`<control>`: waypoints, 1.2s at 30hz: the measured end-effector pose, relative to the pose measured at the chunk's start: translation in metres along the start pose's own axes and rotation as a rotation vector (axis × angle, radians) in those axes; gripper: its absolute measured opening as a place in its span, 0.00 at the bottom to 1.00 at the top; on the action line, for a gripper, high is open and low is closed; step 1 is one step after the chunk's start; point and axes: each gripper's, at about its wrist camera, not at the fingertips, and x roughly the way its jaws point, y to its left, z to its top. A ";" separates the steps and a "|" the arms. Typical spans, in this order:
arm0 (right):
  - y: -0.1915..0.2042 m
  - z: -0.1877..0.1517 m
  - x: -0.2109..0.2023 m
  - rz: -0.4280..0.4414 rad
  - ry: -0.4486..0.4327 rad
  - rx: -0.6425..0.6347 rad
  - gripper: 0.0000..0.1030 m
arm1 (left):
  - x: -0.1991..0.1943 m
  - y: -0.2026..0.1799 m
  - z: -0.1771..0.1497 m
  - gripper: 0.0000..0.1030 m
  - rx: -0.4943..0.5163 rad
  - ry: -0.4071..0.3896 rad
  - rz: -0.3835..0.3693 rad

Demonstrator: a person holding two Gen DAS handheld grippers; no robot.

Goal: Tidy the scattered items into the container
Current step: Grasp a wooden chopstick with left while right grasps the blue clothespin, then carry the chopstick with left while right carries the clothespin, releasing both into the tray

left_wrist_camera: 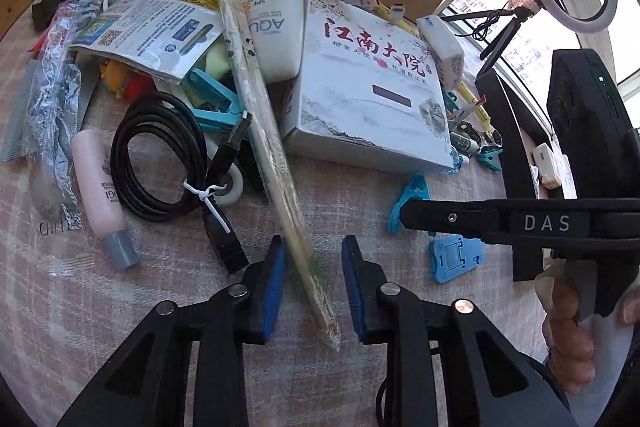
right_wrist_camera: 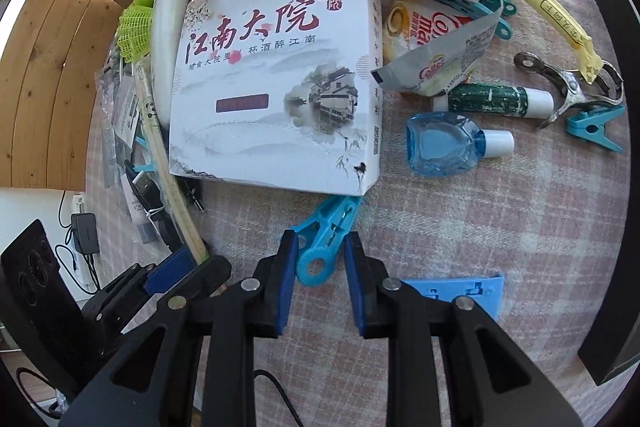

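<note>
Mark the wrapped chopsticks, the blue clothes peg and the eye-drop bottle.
wrapped chopsticks (left_wrist_camera: pixel 276 163), left wrist view, mid-length of wrapper.
blue clothes peg (right_wrist_camera: pixel 326 233), right wrist view, its body.
eye-drop bottle (right_wrist_camera: pixel 442 143), right wrist view, blue body.

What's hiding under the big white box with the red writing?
A blue clothespin pokes out from under the white box at its near edge, between the open right gripper. Anything else beneath is covered.

Black left gripper (left_wrist_camera: pixel 314 283) with blue pads, silver pivot screws
</note>
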 end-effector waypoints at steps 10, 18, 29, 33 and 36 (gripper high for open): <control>-0.020 -0.016 -0.015 0.089 -0.057 0.026 0.16 | -0.008 0.007 -0.001 0.03 -0.042 -0.030 -0.041; -0.044 -0.033 -0.057 0.113 -0.144 0.027 0.16 | -0.034 0.012 -0.004 0.03 -0.067 -0.081 -0.041; -0.097 -0.043 -0.131 0.056 -0.353 0.096 0.16 | -0.064 -0.035 0.011 0.03 0.036 -0.129 -0.074; -0.122 -0.038 -0.156 -0.003 -0.441 0.127 0.16 | -0.060 -0.074 0.023 0.03 0.125 -0.119 -0.093; -0.150 -0.044 -0.179 -0.045 -0.496 0.172 0.16 | -0.054 -0.110 0.033 0.03 0.200 -0.110 -0.120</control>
